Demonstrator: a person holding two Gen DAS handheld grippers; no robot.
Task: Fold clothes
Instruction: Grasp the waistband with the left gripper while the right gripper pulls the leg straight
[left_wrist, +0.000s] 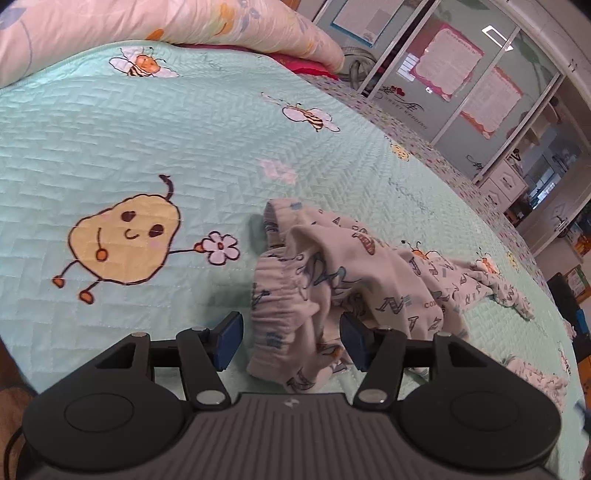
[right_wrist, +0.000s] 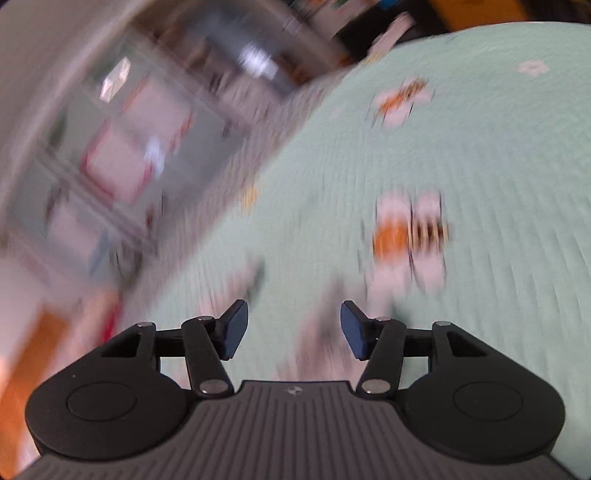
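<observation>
A small pair of cream trousers (left_wrist: 332, 273) with a blue letter print lies crumpled on the mint green quilt (left_wrist: 184, 129). Its gathered elastic waistband (left_wrist: 273, 306) points toward me. My left gripper (left_wrist: 291, 341) is open and low over the quilt, with the waistband lying between its blue pads (left_wrist: 229, 339). The left pad stands clear of the cloth. The right wrist view is heavily blurred. There my right gripper (right_wrist: 293, 330) is open over the quilt (right_wrist: 480, 147), with a pale smeared patch (right_wrist: 317, 332) between its pads that I cannot identify.
A flowered pillow or duvet (left_wrist: 147, 18) is heaped at the head of the bed. Another printed cloth (left_wrist: 535, 373) lies at the right near the bed's edge. Glass-fronted wardrobe doors (left_wrist: 461, 74) stand beyond that edge. A blurred bee print (right_wrist: 410, 232) is ahead of the right gripper.
</observation>
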